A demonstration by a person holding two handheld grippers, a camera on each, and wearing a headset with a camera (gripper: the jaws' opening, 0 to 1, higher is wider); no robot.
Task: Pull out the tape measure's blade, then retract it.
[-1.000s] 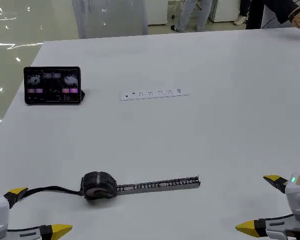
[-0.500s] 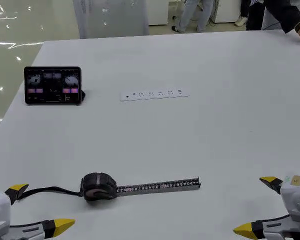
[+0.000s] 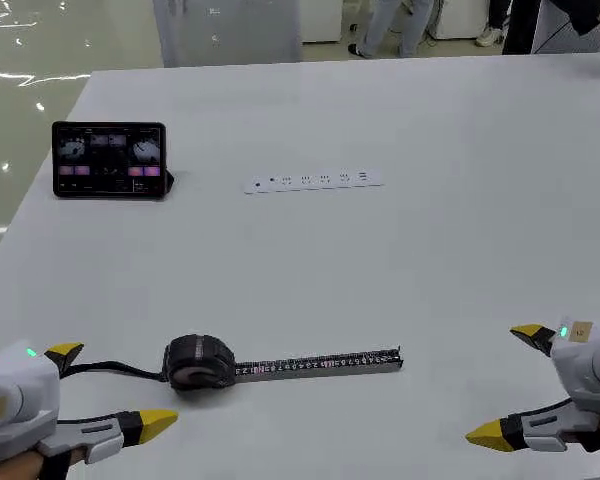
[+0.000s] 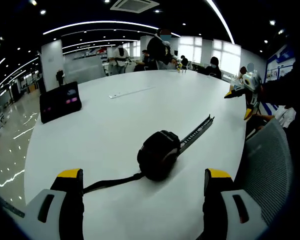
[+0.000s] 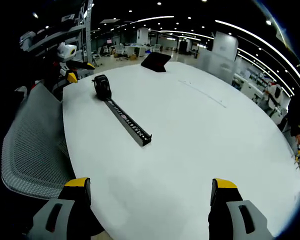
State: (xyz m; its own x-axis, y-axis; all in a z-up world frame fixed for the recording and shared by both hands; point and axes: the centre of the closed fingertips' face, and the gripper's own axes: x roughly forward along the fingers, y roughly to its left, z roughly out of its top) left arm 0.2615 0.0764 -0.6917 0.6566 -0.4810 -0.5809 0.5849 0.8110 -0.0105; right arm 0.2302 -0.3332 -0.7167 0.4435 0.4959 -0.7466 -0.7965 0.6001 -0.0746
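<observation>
A black tape measure (image 3: pixel 198 362) lies on the white table (image 3: pixel 380 270), its blade (image 3: pixel 320 364) drawn out to the right and its wrist strap (image 3: pixel 115 369) trailing left. In the left gripper view the case (image 4: pixel 159 154) sits just ahead of the jaws with the blade (image 4: pixel 196 132) running away. My left gripper (image 3: pixel 112 390) is open, left of the case, the strap between its yellow tips. My right gripper (image 3: pixel 510 382) is open, apart from the blade's end (image 5: pixel 145 139), which lies ahead in the right gripper view. The other gripper (image 5: pixel 70 61) appears beyond the case (image 5: pixel 102 87).
A dark tablet (image 3: pixel 108 160) stands at the far left of the table and a white power strip (image 3: pixel 312 182) lies in the middle. People stand beyond the far edge. A grey mesh chair (image 5: pixel 32 145) is by the near edge.
My left gripper has come forward and right, closer to the tape measure's case. The right gripper has barely shifted. The tape measure lies as before.
</observation>
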